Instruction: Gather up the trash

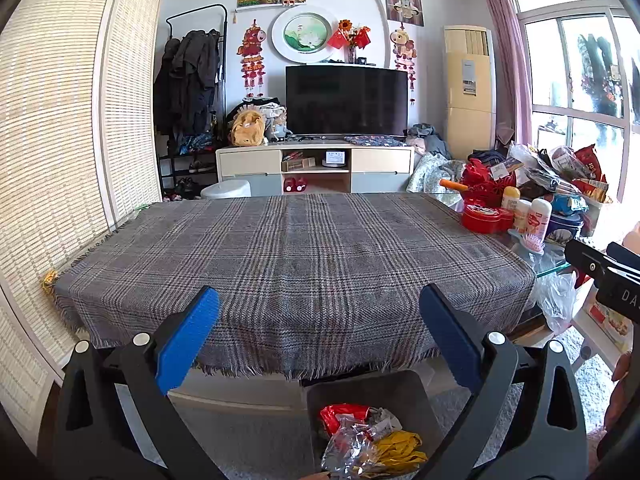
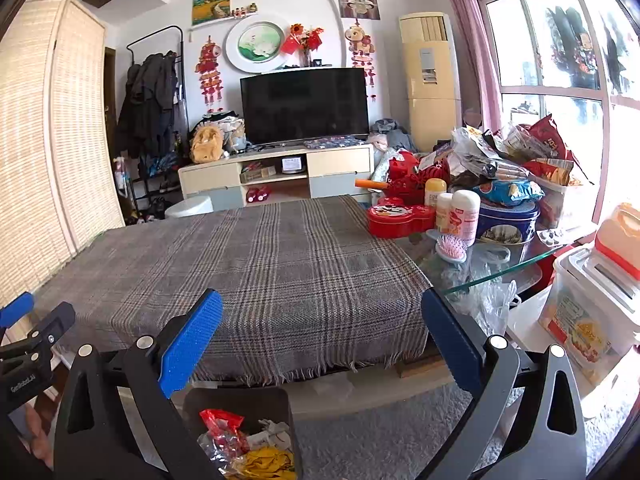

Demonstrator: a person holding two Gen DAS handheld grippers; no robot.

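Note:
A dark bin (image 1: pixel 416 404) stands on the floor in front of the table and holds trash (image 1: pixel 372 440): a red wrapper, clear plastic and a yellow crumpled piece. The bin also shows in the right wrist view (image 2: pixel 240 400) with the same trash (image 2: pixel 248 444). My left gripper (image 1: pixel 320 320) is open and empty, above the bin at the table's near edge. My right gripper (image 2: pixel 320 324) is open and empty, to the right of the bin. The plaid cloth (image 1: pixel 296 256) on the table shows no trash on it.
A pile of snack bags, red tins and bottles (image 2: pixel 480 184) crowds the glass table end at the right. A clear plastic bag (image 2: pixel 488 304) hangs off that corner. A white box (image 2: pixel 592 304) stands at far right. A TV stand (image 1: pixel 316 164) is behind.

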